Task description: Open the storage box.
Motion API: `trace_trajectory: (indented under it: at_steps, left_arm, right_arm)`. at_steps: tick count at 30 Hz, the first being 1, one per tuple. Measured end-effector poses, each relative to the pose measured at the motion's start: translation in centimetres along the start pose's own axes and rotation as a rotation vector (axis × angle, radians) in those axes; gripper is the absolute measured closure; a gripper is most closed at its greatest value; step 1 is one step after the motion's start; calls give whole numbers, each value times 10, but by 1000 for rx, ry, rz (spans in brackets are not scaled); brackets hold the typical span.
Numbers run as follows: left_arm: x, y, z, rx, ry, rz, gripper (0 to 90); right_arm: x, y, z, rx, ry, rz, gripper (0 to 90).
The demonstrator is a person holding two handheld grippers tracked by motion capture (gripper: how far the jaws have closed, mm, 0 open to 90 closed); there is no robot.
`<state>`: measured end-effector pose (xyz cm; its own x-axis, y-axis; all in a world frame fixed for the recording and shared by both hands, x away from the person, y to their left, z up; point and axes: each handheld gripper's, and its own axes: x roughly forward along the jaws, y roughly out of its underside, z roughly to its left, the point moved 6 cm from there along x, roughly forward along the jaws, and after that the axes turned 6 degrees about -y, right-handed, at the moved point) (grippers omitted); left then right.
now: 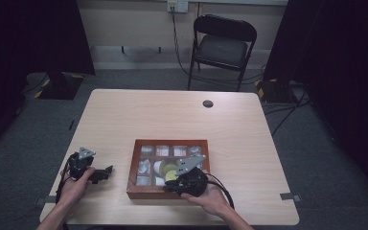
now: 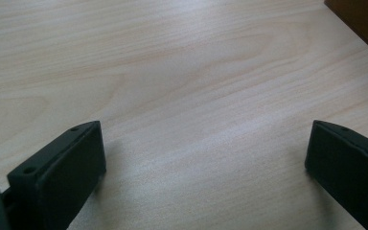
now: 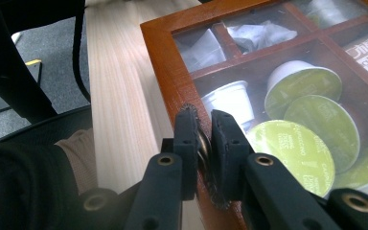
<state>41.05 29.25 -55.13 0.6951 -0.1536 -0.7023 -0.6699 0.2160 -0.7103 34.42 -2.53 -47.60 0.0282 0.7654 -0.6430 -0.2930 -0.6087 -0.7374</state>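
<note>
A reddish wooden box (image 1: 133, 167) with a glass-paned lid sits on the near middle of the table. Its compartments hold green-lidded capsules (image 3: 297, 148) and white packets (image 1: 163, 150). My right gripper (image 1: 175, 184) is at the box's near edge. In the right gripper view its jaws (image 3: 202, 127) are shut on a small metal clasp (image 3: 203, 143) on the box's front rim (image 3: 165, 62). My left gripper (image 1: 106, 171) rests on the bare table to the left of the box. It is open (image 2: 203, 143) with nothing between its fingers. A corner of the box (image 2: 364, 19) shows at the top right of the left gripper view.
A light wooden table (image 1: 172, 115) has a round cable hole (image 1: 208, 103) near its far edge. A black folding chair (image 1: 223, 45) stands behind the table. Dark curtains hang at both sides, and a stand's base (image 1: 60, 84) sits on the floor at the left.
</note>
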Motion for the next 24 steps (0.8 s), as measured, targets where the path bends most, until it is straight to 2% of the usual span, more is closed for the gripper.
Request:
trace_trajectory:
  at_steps: [11, 24]
  left_arm:
    - [0, 0, 0, 4, -1, 1, 0]
    - [0, 0, 0, 5, -1, 1, 0]
  right_arm:
    - [-3, -2, -1, 20, -7, -13, 813]
    - [-12, -11, -1, 56, -21, -60, 811]
